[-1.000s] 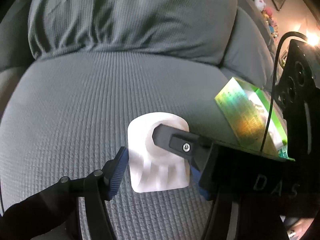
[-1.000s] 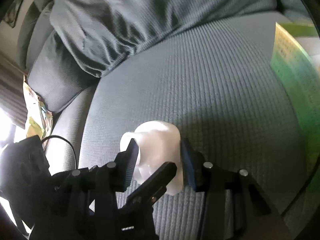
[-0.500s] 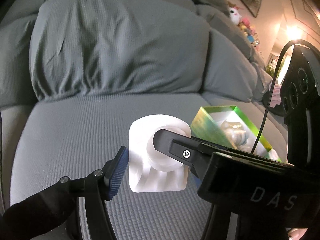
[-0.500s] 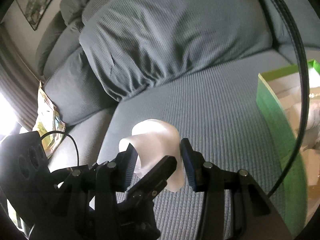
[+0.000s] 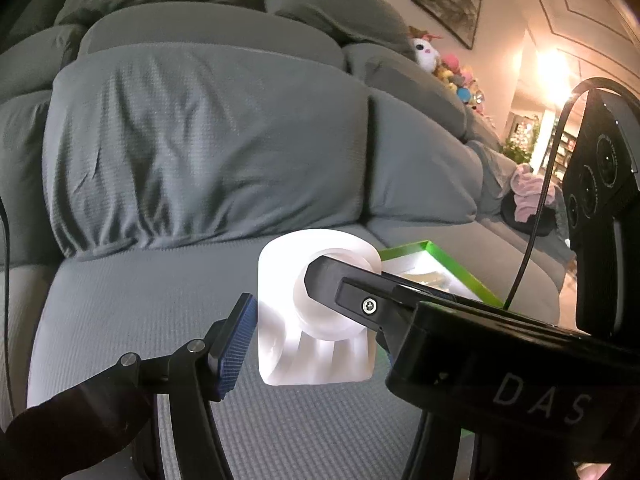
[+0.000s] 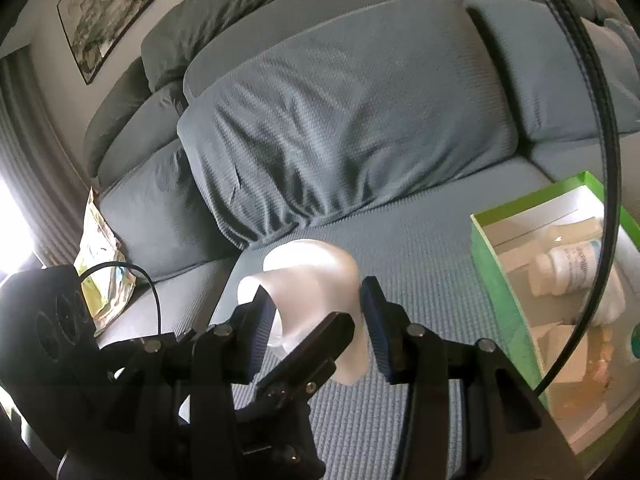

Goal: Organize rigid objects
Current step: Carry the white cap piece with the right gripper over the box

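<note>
Two grippers meet on one white plastic part [image 5: 316,316]; the left gripper [image 5: 312,332] has its jaws narrowed against the part's sides, a blue pad touching its left face, and the right gripper [image 6: 316,312] pinches the same part [image 6: 312,280] with its jaws likewise closed on it, one finger reaching into its round opening; the part hangs in the air above the grey sofa seat [image 5: 132,304], touching nothing else; a second ago the views looked down at the cushion, and now both have risen, so the backrest cushion [image 5: 200,152] fills the frame; beyond the part, to its right, lies the green box [image 6: 500,276], open, with a white bottle [image 6: 568,268] inside; judging by this lift, the part is next headed for that box.
</note>
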`<state>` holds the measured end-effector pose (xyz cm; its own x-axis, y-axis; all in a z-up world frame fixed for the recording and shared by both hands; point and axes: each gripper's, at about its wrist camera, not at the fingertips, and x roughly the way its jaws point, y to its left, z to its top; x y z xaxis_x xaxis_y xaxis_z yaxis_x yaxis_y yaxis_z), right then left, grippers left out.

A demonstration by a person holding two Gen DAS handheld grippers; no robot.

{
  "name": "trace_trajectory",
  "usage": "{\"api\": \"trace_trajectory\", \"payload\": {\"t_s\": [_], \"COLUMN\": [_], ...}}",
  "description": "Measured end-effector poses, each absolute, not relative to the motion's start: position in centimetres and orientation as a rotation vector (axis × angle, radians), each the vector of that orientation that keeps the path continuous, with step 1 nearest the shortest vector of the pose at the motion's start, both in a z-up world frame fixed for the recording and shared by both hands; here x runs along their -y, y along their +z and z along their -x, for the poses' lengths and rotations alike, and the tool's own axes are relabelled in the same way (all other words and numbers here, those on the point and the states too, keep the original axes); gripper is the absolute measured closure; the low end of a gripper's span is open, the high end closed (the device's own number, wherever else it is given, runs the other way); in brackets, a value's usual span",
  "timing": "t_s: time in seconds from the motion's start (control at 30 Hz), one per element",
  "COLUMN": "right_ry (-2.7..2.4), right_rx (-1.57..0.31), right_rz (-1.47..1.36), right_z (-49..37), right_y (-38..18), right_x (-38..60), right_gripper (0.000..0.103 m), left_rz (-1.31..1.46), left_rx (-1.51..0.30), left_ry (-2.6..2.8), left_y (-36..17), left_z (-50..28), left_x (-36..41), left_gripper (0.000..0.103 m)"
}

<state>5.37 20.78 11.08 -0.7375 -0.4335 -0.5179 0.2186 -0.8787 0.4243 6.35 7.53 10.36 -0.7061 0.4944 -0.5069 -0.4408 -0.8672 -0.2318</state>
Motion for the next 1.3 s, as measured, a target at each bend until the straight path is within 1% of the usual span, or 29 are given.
{"api": "trace_trajectory", "payload": {"t_s": [0.47,1.3], "right_ry": [-2.661,-2.794], "right_rx": [0.502,0.491], "right_rz": [-0.785,-0.709], "right_z": [-7.8,-10.5], "right_y": [13.0,14.5], "right_x": [-24.3,-27.2], "right_gripper": [0.058,0.058], "left_rz": [0.678,0.592], "left_rx": [0.096,0.068], "left_ry": [2.480,2.429], "left_y": [12.4,14.2], "left_z": [-8.5,-10.6], "left_x": [-10.7,-15.0], "left_gripper": [0.041,0.041]}}
